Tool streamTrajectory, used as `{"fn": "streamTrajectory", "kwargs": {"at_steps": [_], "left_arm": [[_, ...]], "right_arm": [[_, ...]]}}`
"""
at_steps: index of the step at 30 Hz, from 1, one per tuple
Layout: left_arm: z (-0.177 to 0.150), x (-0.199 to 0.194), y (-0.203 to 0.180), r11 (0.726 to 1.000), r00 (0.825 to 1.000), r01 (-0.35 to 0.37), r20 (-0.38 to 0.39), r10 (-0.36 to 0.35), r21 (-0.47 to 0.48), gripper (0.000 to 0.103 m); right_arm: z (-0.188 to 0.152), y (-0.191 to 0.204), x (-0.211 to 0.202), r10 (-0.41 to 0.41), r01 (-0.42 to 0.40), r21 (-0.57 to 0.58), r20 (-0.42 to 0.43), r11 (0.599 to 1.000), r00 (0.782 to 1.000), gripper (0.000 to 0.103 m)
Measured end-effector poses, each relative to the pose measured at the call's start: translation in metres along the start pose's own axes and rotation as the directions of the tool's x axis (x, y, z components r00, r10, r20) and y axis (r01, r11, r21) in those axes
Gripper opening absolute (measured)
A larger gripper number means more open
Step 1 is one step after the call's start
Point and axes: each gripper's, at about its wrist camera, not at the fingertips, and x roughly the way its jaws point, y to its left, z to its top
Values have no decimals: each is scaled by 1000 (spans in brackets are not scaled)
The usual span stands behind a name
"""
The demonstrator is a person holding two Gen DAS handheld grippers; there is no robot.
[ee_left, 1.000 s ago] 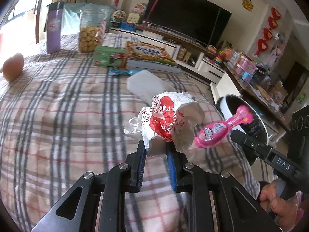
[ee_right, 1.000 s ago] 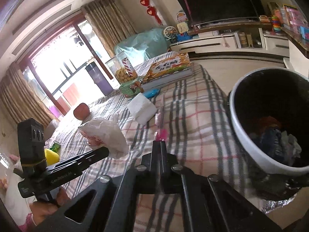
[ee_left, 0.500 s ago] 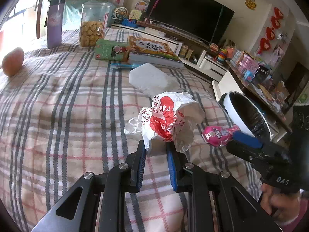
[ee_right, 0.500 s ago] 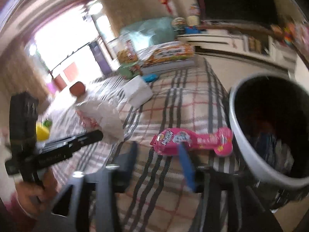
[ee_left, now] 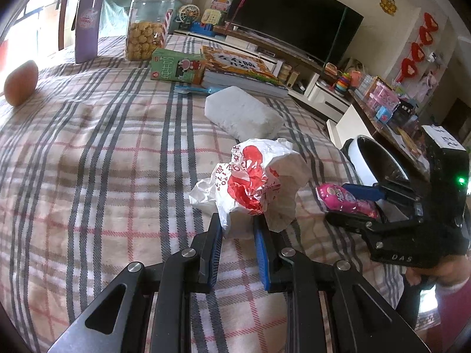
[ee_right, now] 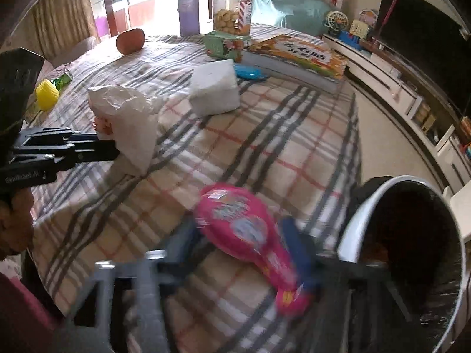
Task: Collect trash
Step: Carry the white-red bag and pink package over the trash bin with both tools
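The left tongs [ee_left: 235, 241] pinch the crumpled white-and-red plastic bag [ee_left: 253, 185] just above the plaid-covered bed [ee_left: 103, 161]. The right tongs [ee_right: 244, 250] are half spread and closing, the pink snack packet [ee_right: 250, 235] lying between their blue pads near the bed's edge, beside the white trash bin [ee_right: 362, 214]. The view there is blurred, so I cannot tell whether the pads touch it. The slick packet may slip out or slide off the edge short of the bin. The thin bag, caught only at a fold, could tear or pull free.
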Motion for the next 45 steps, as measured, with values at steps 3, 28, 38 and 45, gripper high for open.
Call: {"fn": "streamTrajectory", "kwargs": {"at_steps": [3, 28, 38, 45], "left_arm": [[0, -1, -1, 1000, 1000, 1, 1, -1, 3, 20], [9, 2, -72, 985, 996, 87, -15, -86, 148, 20], [20, 14, -115, 964, 993, 119, -34, -114, 236, 20], [25, 30, -144, 950, 992, 129, -52, -119, 285, 20]], "right_arm": [[-3, 5, -7, 30, -32, 48, 46, 998, 998, 52], [-53, -46, -95, -50, -62, 400, 263, 914, 963, 52], [-73, -81, -110, -125, -8, 466, 253, 885, 959, 52], [-85, -107, -116, -165, 19, 512, 242, 859, 956, 52]]}}
